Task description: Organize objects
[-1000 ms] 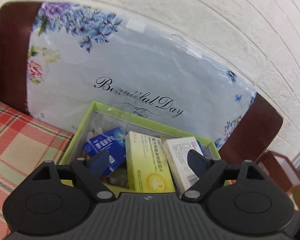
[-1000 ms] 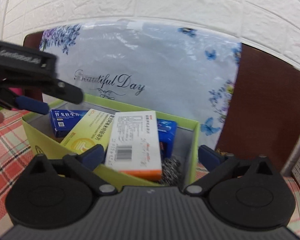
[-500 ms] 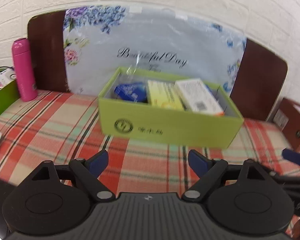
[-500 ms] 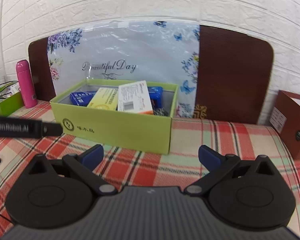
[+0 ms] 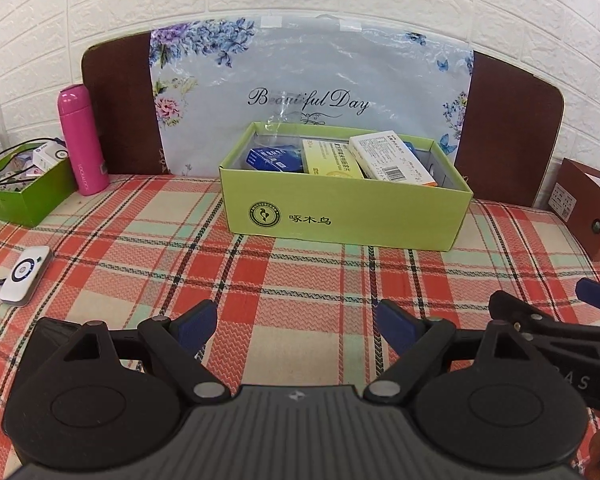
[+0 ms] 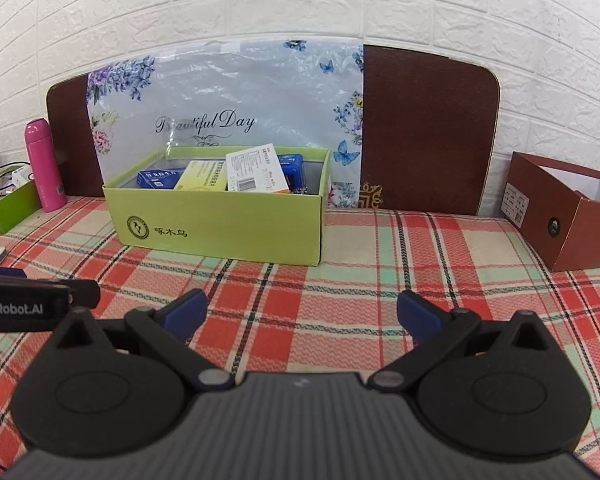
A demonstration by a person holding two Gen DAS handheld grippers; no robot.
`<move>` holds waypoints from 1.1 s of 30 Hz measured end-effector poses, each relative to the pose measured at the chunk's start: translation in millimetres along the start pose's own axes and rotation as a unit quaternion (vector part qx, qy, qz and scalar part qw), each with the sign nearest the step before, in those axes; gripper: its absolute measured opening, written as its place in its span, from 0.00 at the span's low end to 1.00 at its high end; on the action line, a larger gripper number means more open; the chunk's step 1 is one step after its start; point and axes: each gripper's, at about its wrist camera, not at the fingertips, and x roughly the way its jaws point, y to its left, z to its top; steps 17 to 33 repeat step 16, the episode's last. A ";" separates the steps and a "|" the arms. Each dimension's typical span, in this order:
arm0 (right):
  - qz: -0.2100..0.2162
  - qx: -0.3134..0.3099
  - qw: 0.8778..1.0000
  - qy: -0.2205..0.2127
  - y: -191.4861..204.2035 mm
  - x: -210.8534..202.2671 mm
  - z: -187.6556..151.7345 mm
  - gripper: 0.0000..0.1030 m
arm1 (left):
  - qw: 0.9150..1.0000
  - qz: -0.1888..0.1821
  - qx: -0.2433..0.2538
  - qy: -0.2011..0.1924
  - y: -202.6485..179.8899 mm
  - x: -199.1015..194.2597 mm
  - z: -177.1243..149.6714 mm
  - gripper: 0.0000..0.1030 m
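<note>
With both your left gripper (image 5: 296,324) and right gripper (image 6: 302,314) gaping wide and empty, the packed green box (image 5: 348,216) sits well beyond the jaws, so you seem between steps: next, pick another stray item.

Woven red-and-cream plaid tablecloth (image 5: 300,280), matt, ribbed texture. Lime-green cardboard box (image 5: 346,216), smooth matt. Glossy pink metal flask (image 5: 83,140). Crinkled shiny floral plastic bag (image 5: 312,80). White rough brick-embossed wall (image 6: 300,0).
</note>
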 end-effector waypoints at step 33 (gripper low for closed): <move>0.003 -0.001 1.000 0.010 5.6 -1.8 -9.4 1.00 | 1.000 -0.007 0.005 -0.004 2.4 -4.9 -6.7 0.88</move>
